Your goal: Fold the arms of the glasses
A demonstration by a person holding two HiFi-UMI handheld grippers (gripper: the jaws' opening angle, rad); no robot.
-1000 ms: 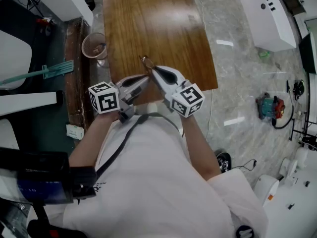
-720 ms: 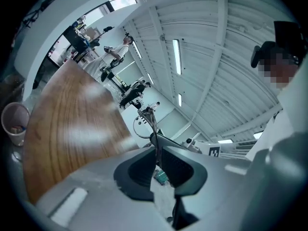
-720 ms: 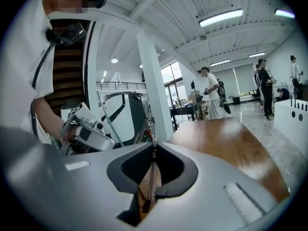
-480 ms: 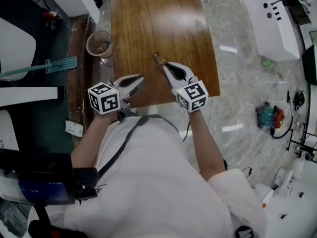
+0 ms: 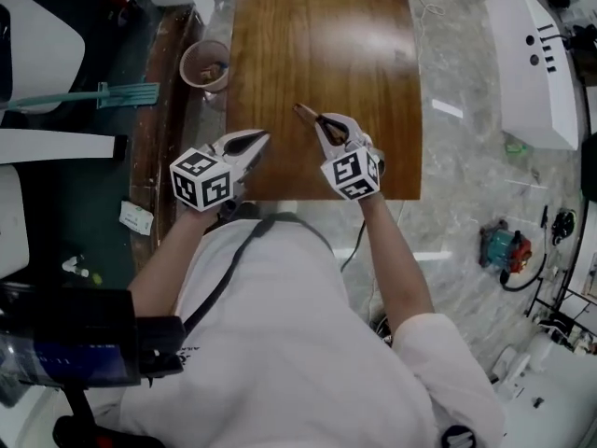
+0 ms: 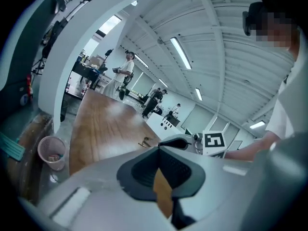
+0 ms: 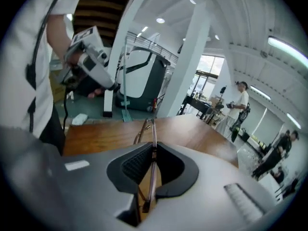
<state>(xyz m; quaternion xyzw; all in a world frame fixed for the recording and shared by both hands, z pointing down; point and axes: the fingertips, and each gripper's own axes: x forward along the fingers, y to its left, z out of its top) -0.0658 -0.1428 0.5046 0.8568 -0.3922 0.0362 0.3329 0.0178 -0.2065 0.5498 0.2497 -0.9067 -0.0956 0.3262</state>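
My right gripper (image 5: 323, 120) is shut on the thin brown-rimmed glasses (image 5: 305, 112), which poke out ahead of its tips over the near part of the wooden table (image 5: 317, 35). In the right gripper view (image 7: 153, 147) the glasses (image 7: 150, 129) stand edge-on between the pads, just above the wood. My left gripper (image 5: 258, 138) hovers to the left of them, apart from the glasses. Its jaws (image 6: 159, 149) have just closed and hold nothing. From the left gripper view the glasses (image 6: 144, 142) show small beside the right gripper (image 6: 185, 142).
A pink waste bin (image 5: 204, 63) stands on the floor at the table's left edge, and a teal broom (image 5: 103, 94) lies further left. A white cabinet (image 5: 536, 63) stands at the right. Several people stand far off in the hall (image 6: 126, 71).
The two grippers met at the glasses a second ago. Since then the left has drawn away to the left, and the right has sunk towards the table with the glasses.
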